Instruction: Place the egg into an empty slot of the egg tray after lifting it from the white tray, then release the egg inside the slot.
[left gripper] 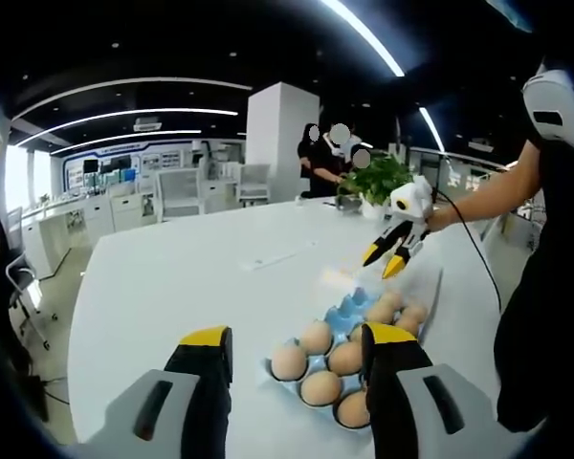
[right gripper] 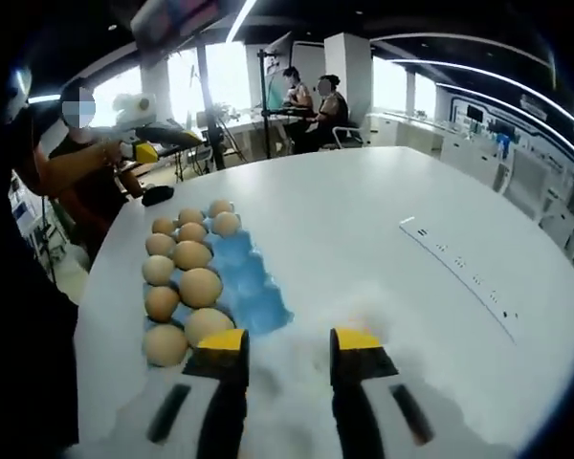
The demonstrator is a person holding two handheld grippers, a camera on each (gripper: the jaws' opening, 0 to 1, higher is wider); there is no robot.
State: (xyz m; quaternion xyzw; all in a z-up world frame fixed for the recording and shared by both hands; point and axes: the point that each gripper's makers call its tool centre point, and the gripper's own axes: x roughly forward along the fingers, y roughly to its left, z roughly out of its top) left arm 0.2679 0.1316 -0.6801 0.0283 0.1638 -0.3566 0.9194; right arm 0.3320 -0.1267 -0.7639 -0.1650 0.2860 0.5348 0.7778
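Observation:
A blue egg tray (left gripper: 356, 304) lies on the white table just beyond my left gripper (left gripper: 297, 335), which is open and holds nothing. Several brown eggs (left gripper: 318, 337) fill its near slots. My right gripper (left gripper: 385, 263) hovers past the tray's far end, jaws apart, above a pale white tray (left gripper: 426, 287). In the right gripper view, my right gripper (right gripper: 288, 340) is open and empty over a hazy white surface. The egg tray (right gripper: 252, 285) lies to its left, with eggs (right gripper: 200, 287) in the left columns and bare blue slots on the right. My left gripper (right gripper: 163, 142) hangs beyond the tray.
A person's arm (left gripper: 478, 196) holds the right gripper, with the body at the table's right edge. A long thin strip (right gripper: 459, 263) lies on the table (right gripper: 364, 220), and a small dark object (right gripper: 156, 197) near its far edge. A potted plant (left gripper: 378, 177) and seated people stand behind.

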